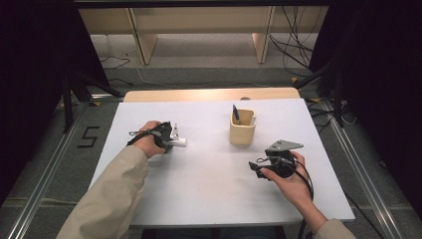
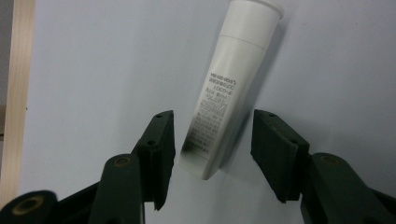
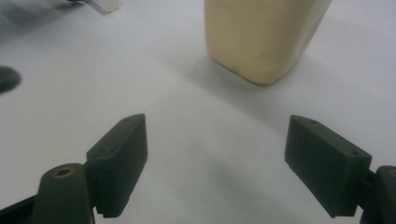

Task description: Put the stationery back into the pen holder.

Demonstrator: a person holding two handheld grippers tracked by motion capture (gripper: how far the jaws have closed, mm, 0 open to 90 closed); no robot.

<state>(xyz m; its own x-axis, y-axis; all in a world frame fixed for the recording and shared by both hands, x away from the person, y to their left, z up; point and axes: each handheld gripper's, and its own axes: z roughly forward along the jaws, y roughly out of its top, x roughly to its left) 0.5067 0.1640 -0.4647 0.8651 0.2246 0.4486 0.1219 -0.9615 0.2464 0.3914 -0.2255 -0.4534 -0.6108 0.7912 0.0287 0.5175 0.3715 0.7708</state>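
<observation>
Nearest the high camera, a sleeved forearm enters at 7 o'clock, carrying the left gripper (image 1: 171,137) to 9 o'clock of the table (image 1: 209,199). Its jaws straddle the crimped end of one white tube (image 2: 229,88), which lies flat on the sheet with its cap pointing away. The left pad (image 2: 164,140) stands just beside the tube and the right pad (image 2: 273,149) stands apart, so the tube sits between released jaws and is not yet clamped; this placement probably prepares a pick-up. The right gripper (image 1: 260,167) rests at 4 o'clock, jaws spread wide and empty, apparently waiting. One beige cup (image 1: 242,130) stands just past centre toward 1 o'clock, holding one blue pen (image 1: 236,113). The cup is the likely destination. Count: two grippers, one tube, one cup, one pen.
</observation>
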